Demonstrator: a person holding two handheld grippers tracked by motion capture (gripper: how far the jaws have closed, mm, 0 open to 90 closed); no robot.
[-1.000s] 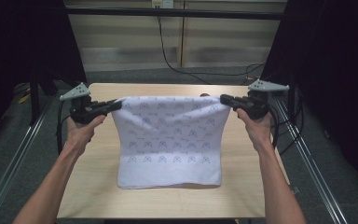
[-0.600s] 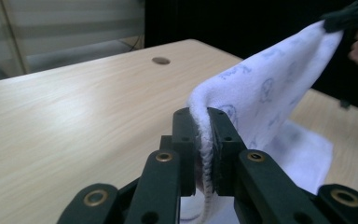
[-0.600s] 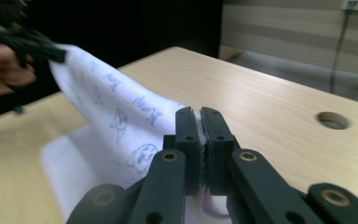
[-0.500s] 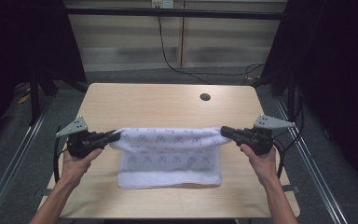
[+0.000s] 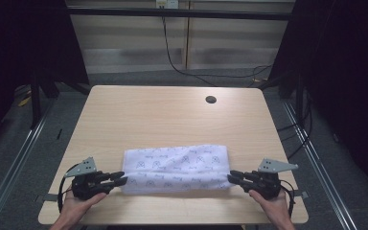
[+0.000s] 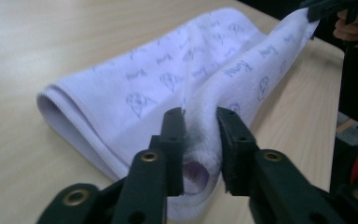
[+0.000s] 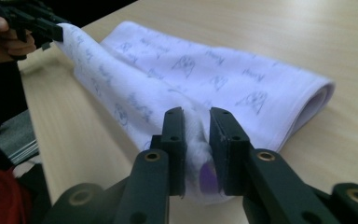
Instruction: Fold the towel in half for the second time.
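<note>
Left tongs (image 5: 119, 178) and right tongs (image 5: 233, 176) each pinch one near corner of a white terry towel printed with small grey motifs (image 5: 177, 167), which lies folded in a long band stretched between them. In the left gripper view the left tongs (image 6: 200, 140) have their jaws pressed onto a bunched roll of the towel (image 6: 168, 79); the cloth runs away from them to the far corner, where the right tongs (image 6: 328, 7) hold it slightly lifted. In the right gripper view the right tongs (image 7: 196, 140) clamp a bunched corner of the towel (image 7: 205, 74) the same way, and the left tongs (image 7: 51, 30) grip the opposite corner. Beyond both tongs the folded far edge of the towel rests flat on the light wooden worktop (image 5: 172, 115). A small dark round hole (image 5: 211, 99) sits in the worktop well beyond the right tongs.
</note>
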